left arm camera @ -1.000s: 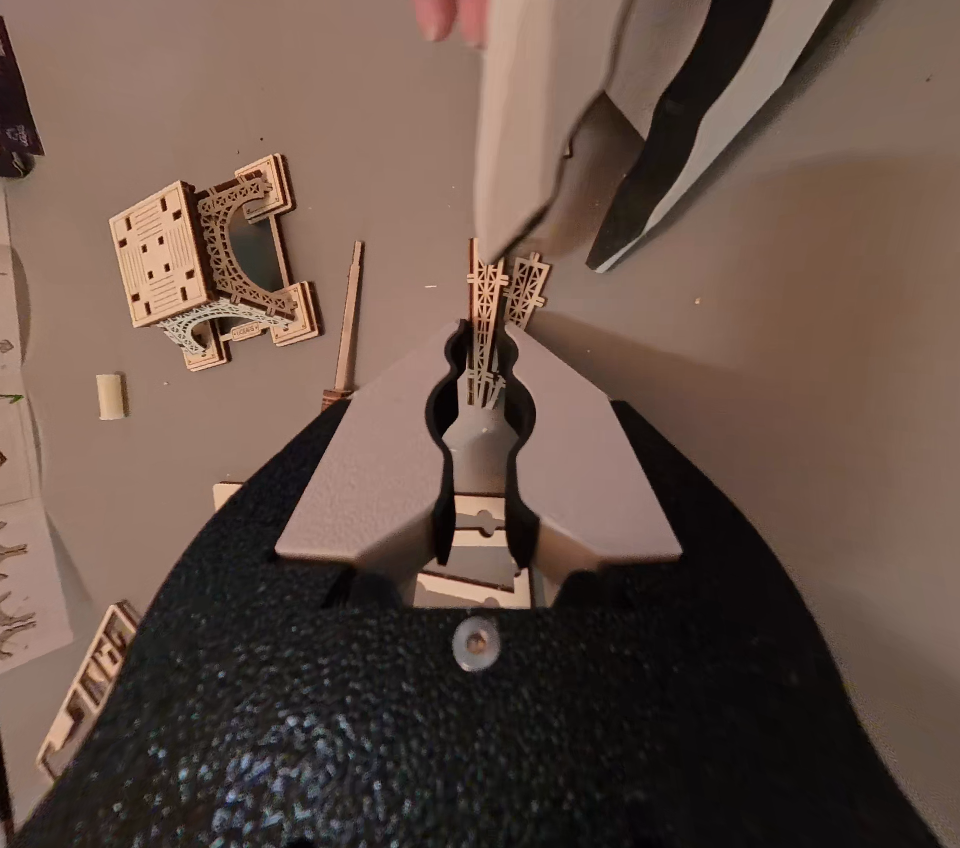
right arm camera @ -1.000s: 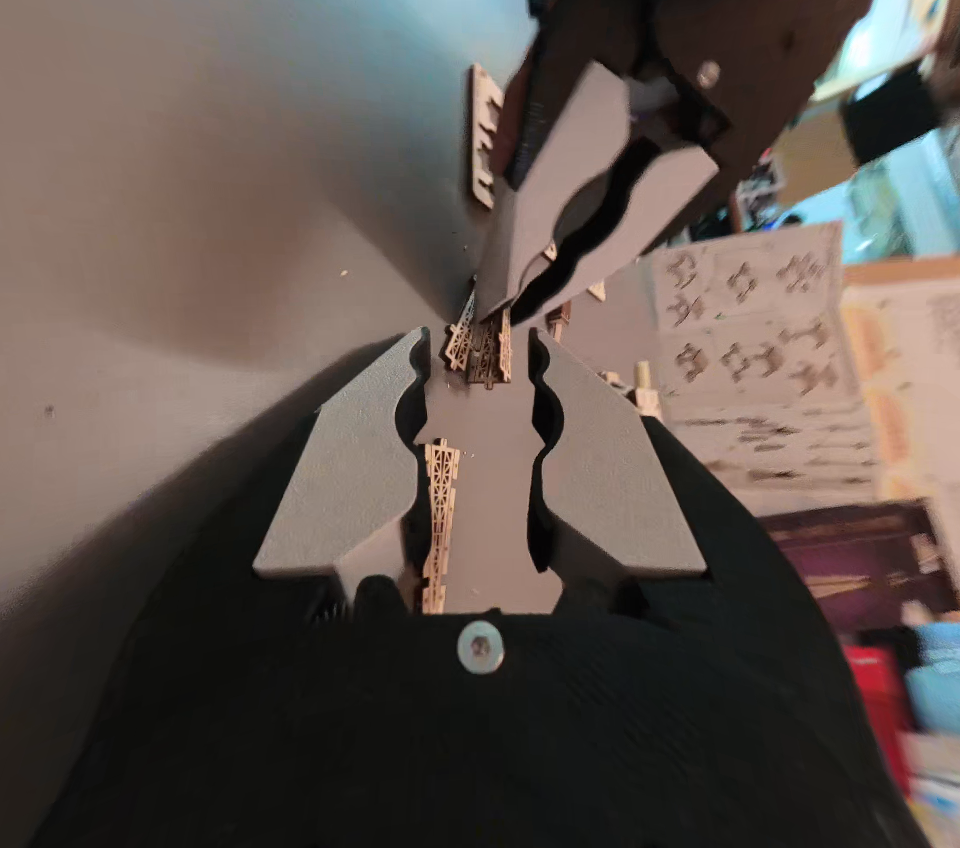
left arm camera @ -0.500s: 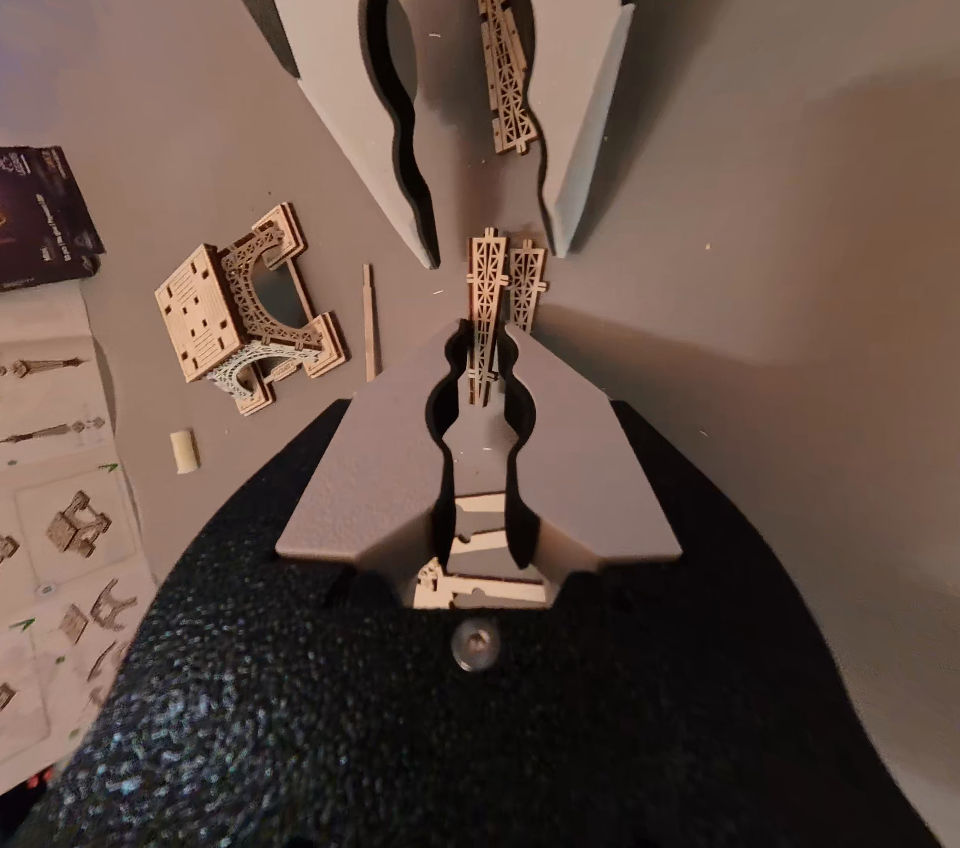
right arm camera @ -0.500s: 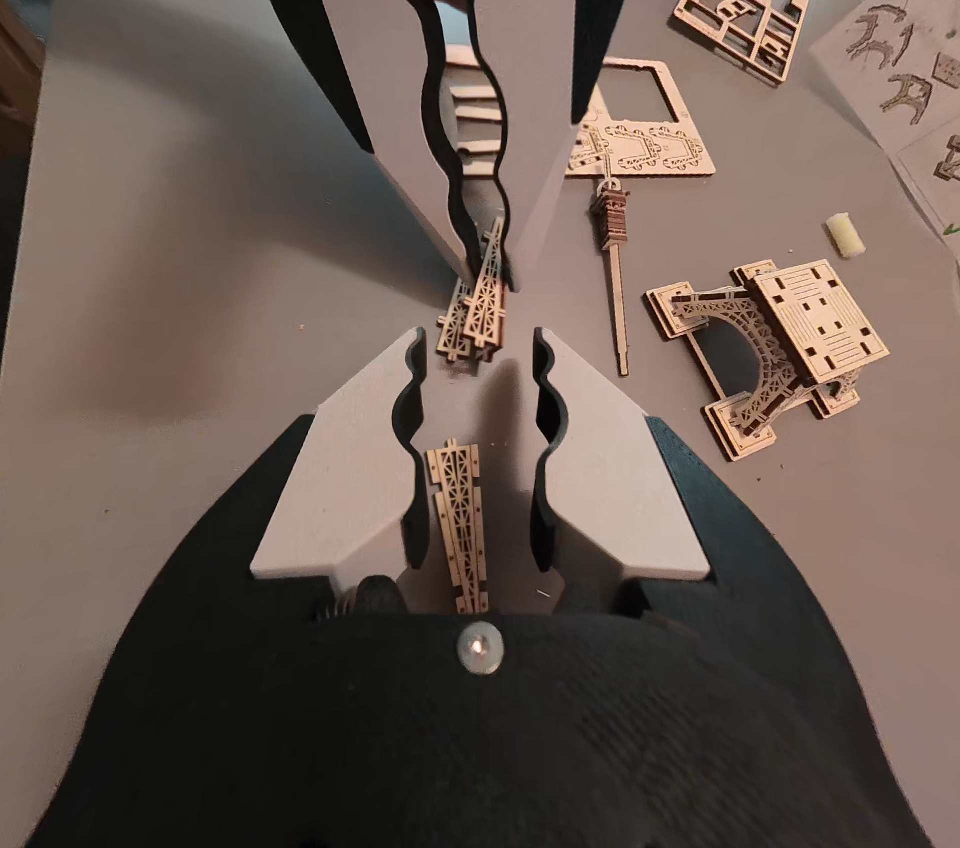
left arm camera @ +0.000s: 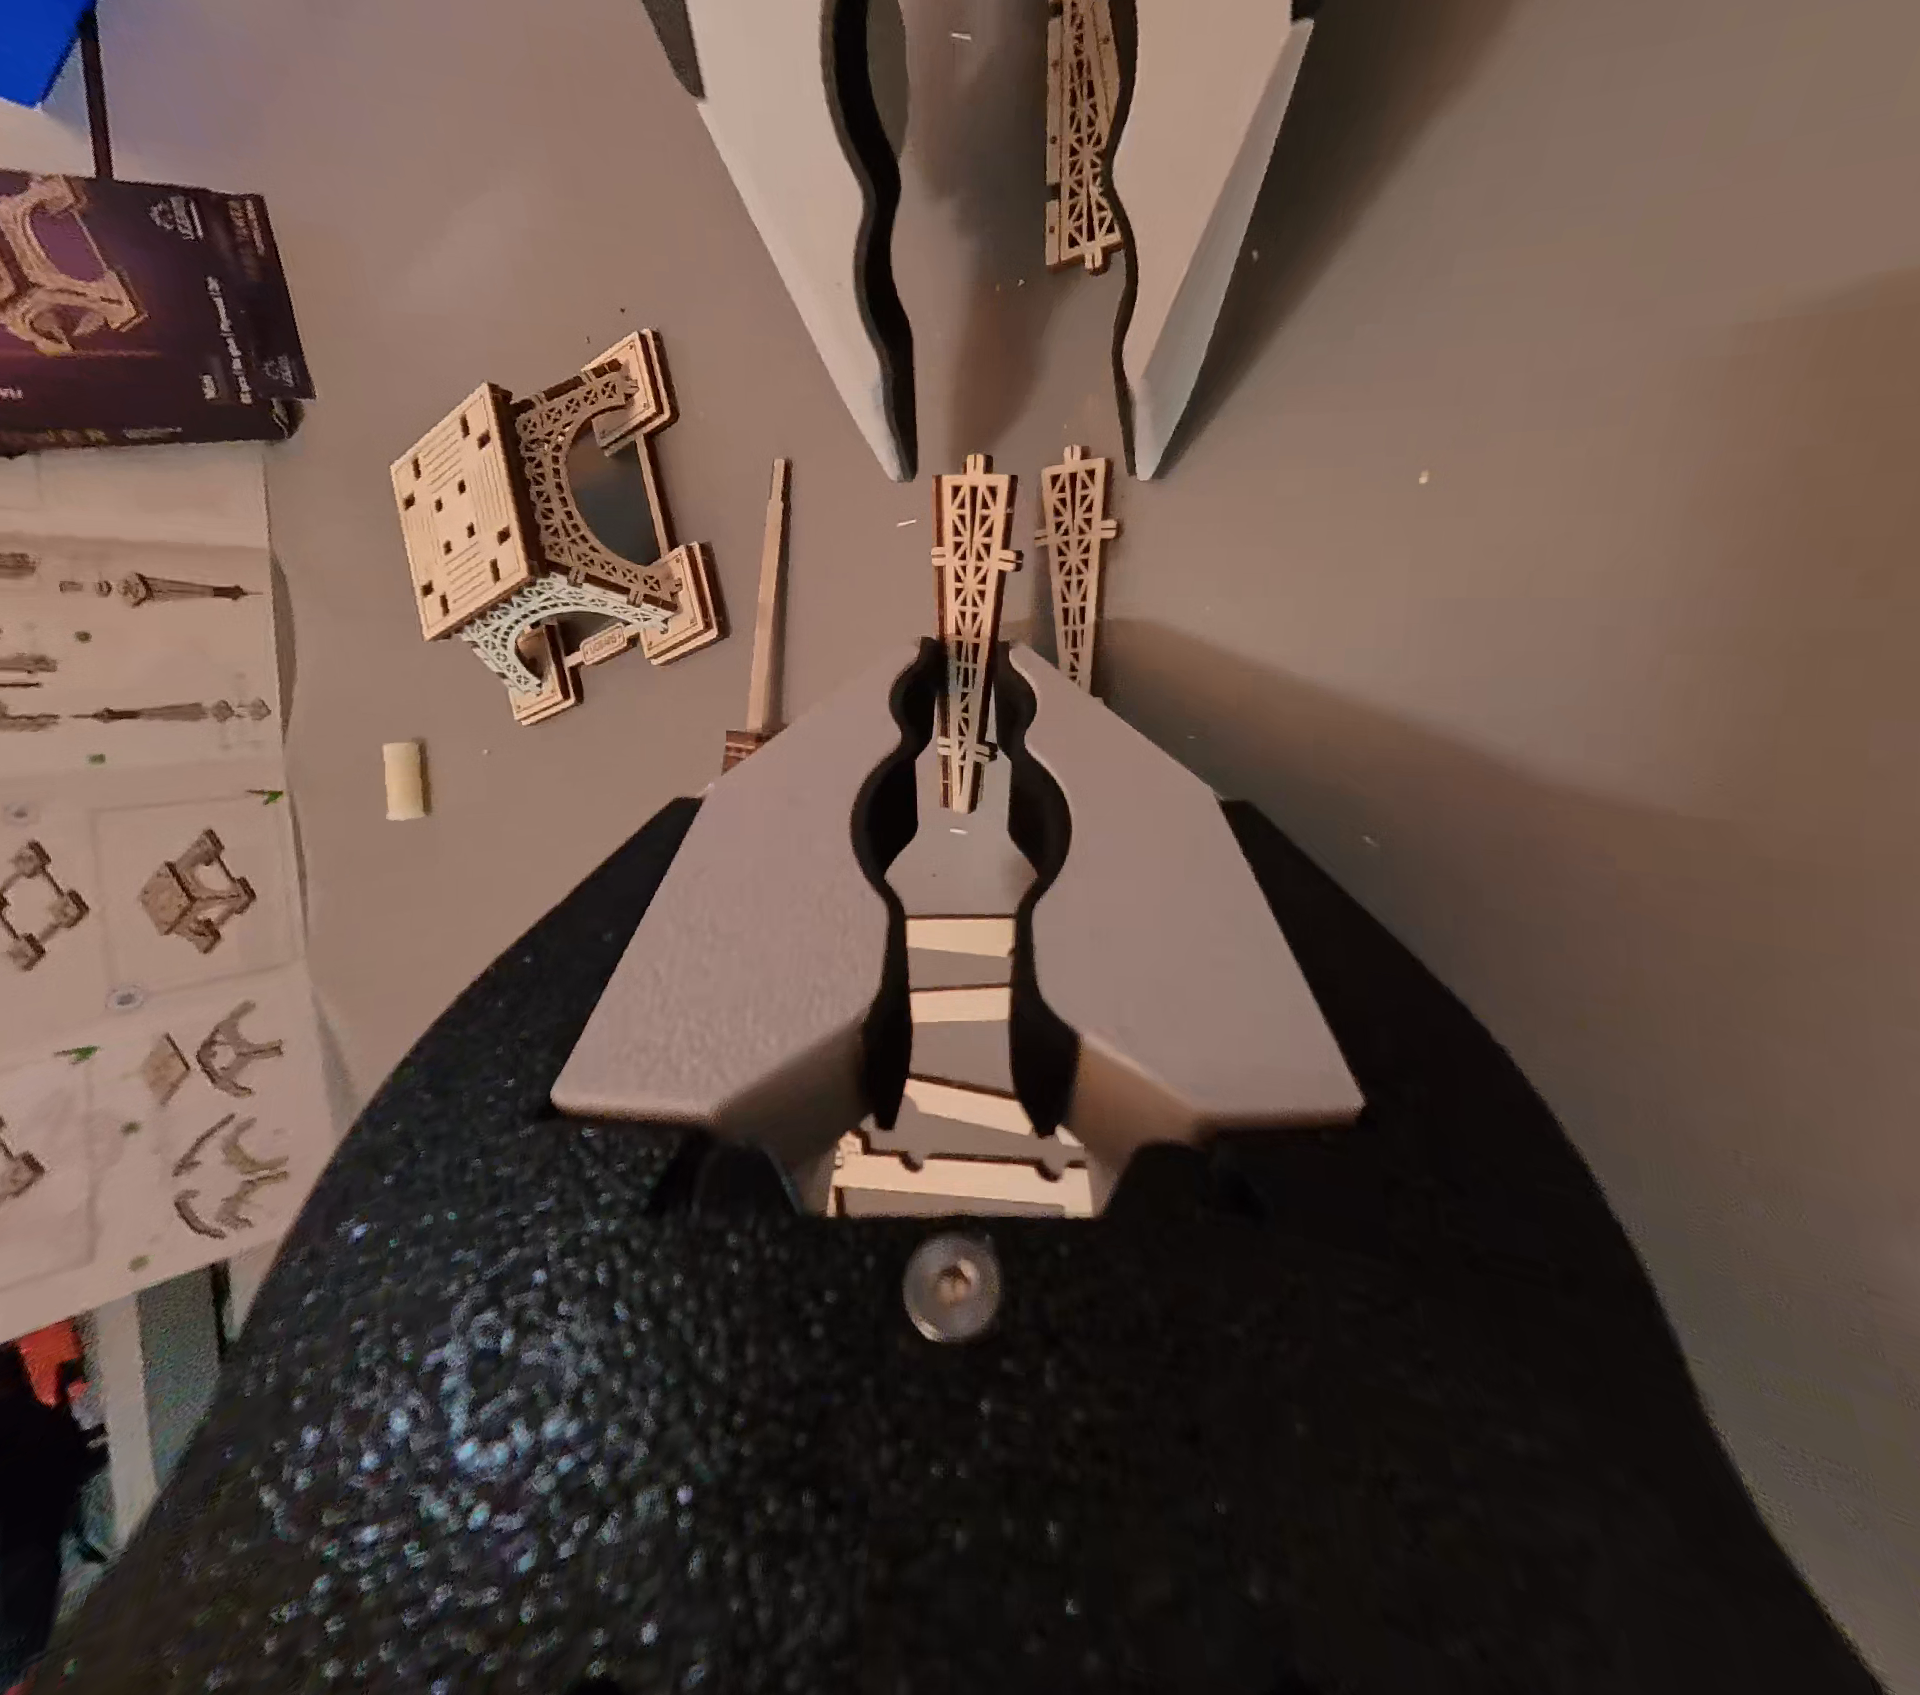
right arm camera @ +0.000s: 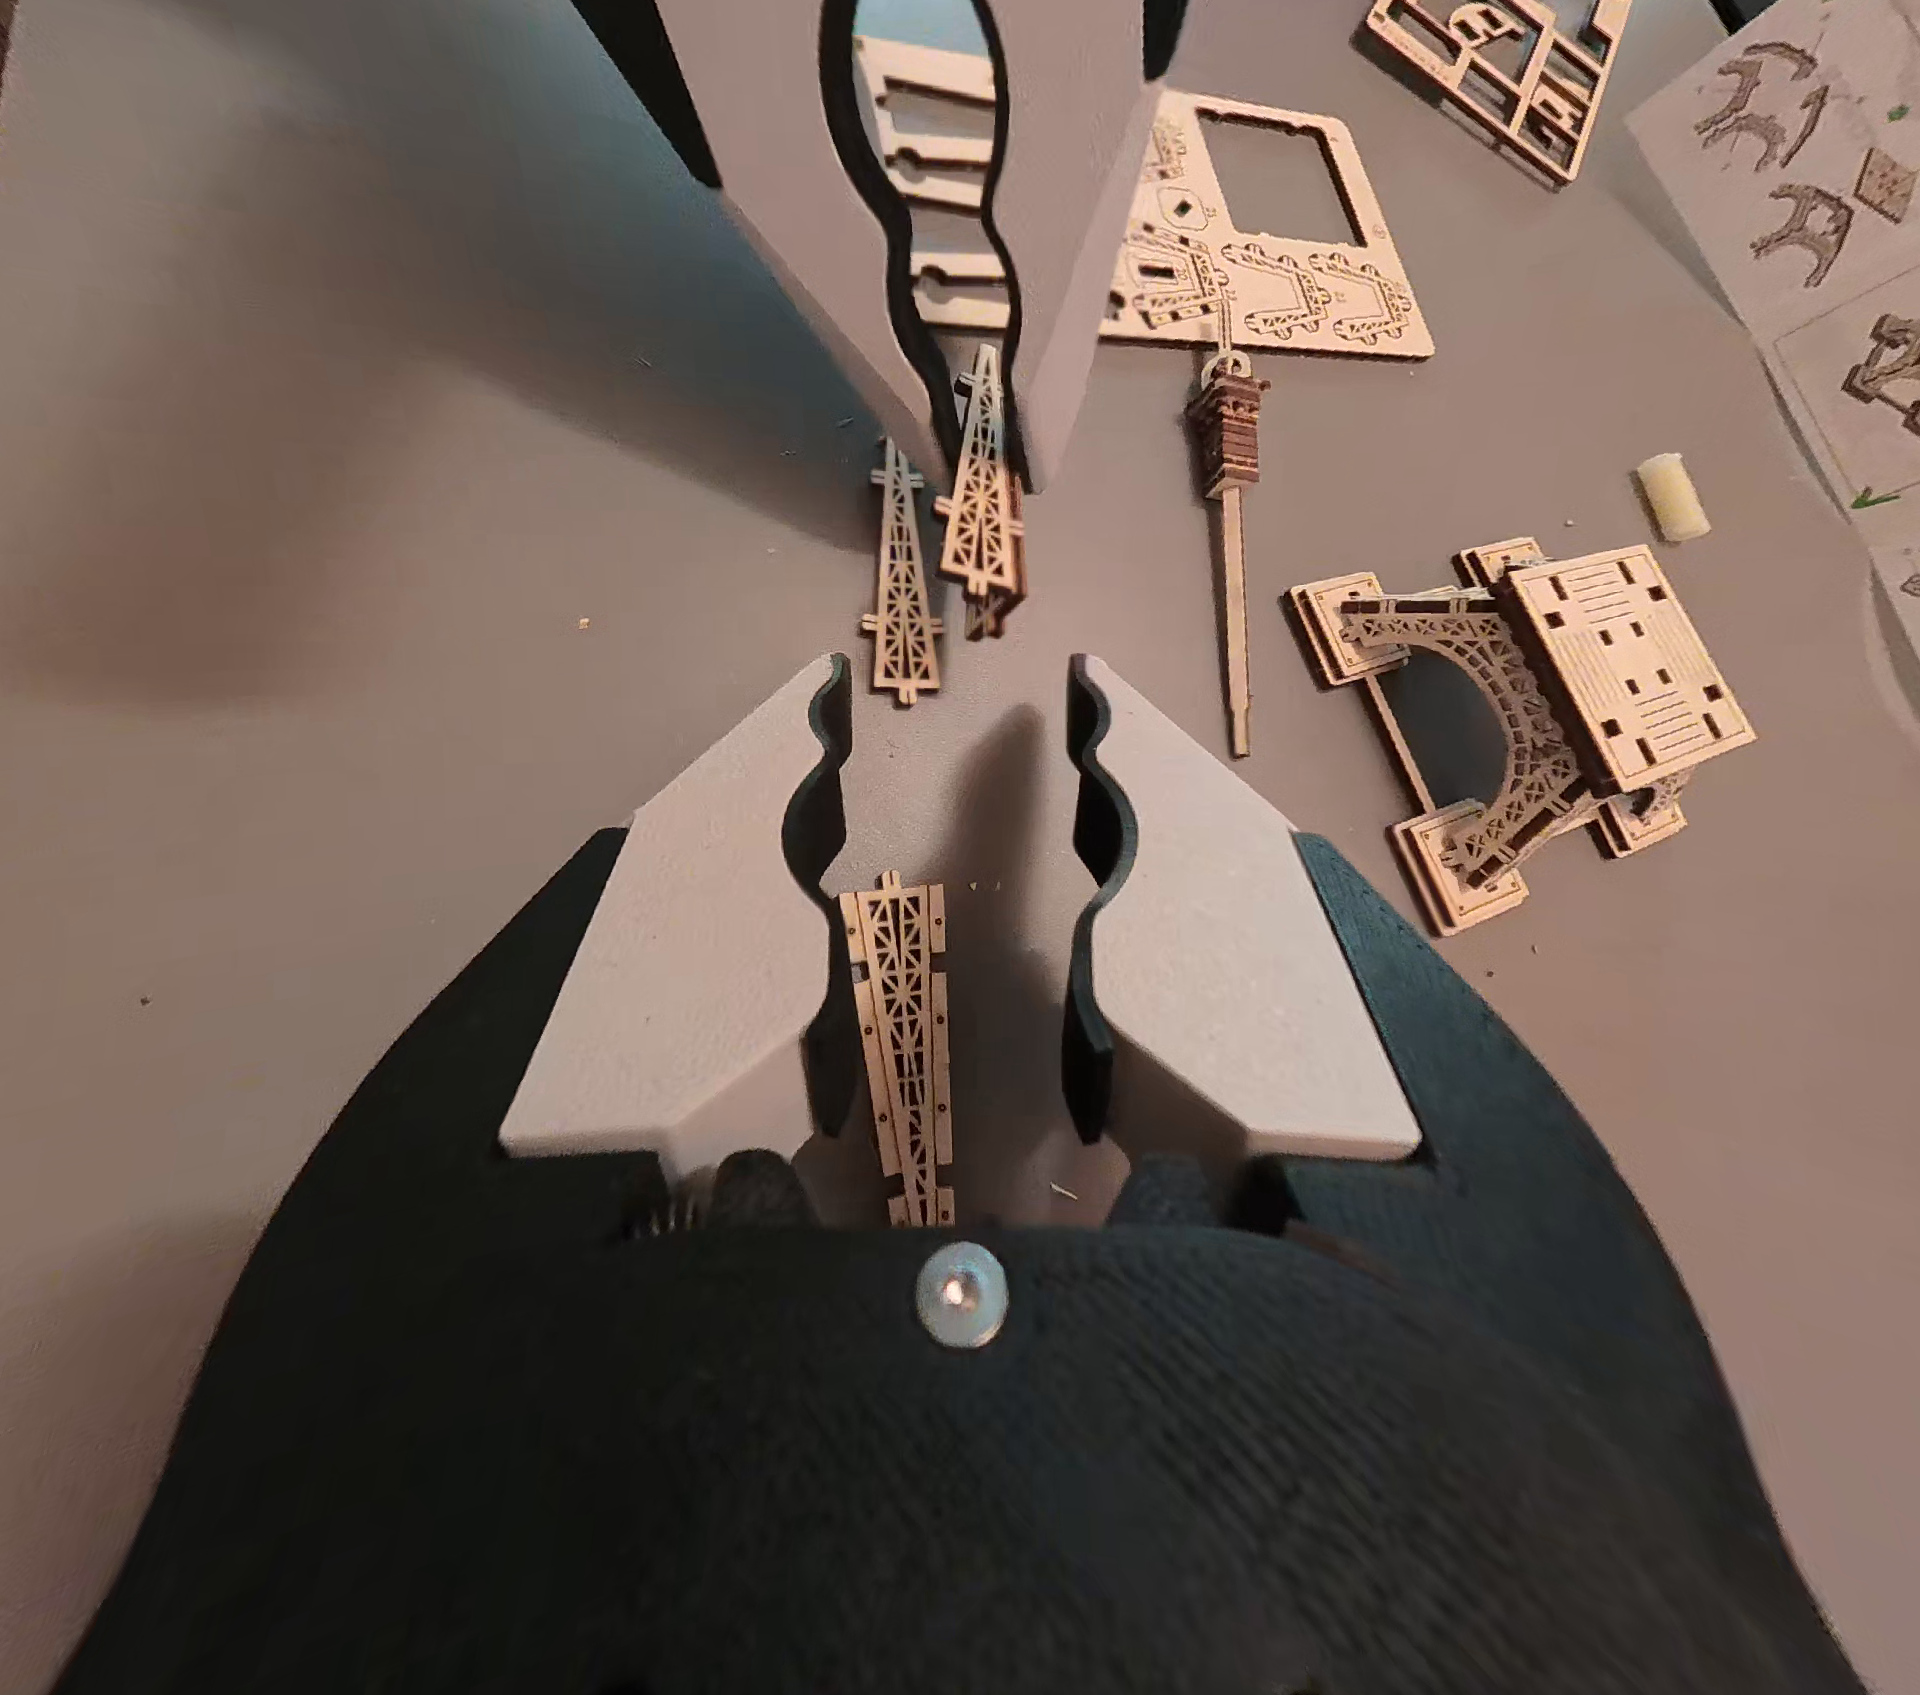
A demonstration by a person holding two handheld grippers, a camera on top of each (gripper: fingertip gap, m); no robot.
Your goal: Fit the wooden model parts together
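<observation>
My left gripper (left arm camera: 968, 658) is shut on a narrow wooden lattice piece (left arm camera: 966, 606), holding it on edge with its wide end sticking out past the fingertips. It also shows in the right wrist view (right arm camera: 982, 492), held just above the grey table. A second lattice piece (left arm camera: 1075, 565) lies flat beside it (right arm camera: 902, 596). My right gripper (right arm camera: 956, 689) is open and faces the left one. A third lattice piece (right arm camera: 904, 1043) lies flat on the table between its fingers, close to the left finger (right arm camera: 727, 939), and shows too in the left wrist view (left arm camera: 1086, 107).
The assembled tower base (right arm camera: 1527, 710) lies on its side beside a spire rod (right arm camera: 1231, 523). Two punched-out wooden sheets (right arm camera: 1278, 243) lie behind the left gripper. A small cream cylinder (left arm camera: 403, 778), an instruction sheet (left arm camera: 135, 814) and a dark box (left arm camera: 125, 315) are at the table's side. My two grippers' fingertips are within a few centimetres of each other. The small cream cylinder (left arm camera: 403, 778) is about 20 cm from both grippers' fingertips. The right camera catches it too, in the right wrist view (right arm camera: 1673, 496).
My right gripper has swung round from a tilted pose to face the left one, open over the third lattice piece. The left gripper keeps hold of its piece.
</observation>
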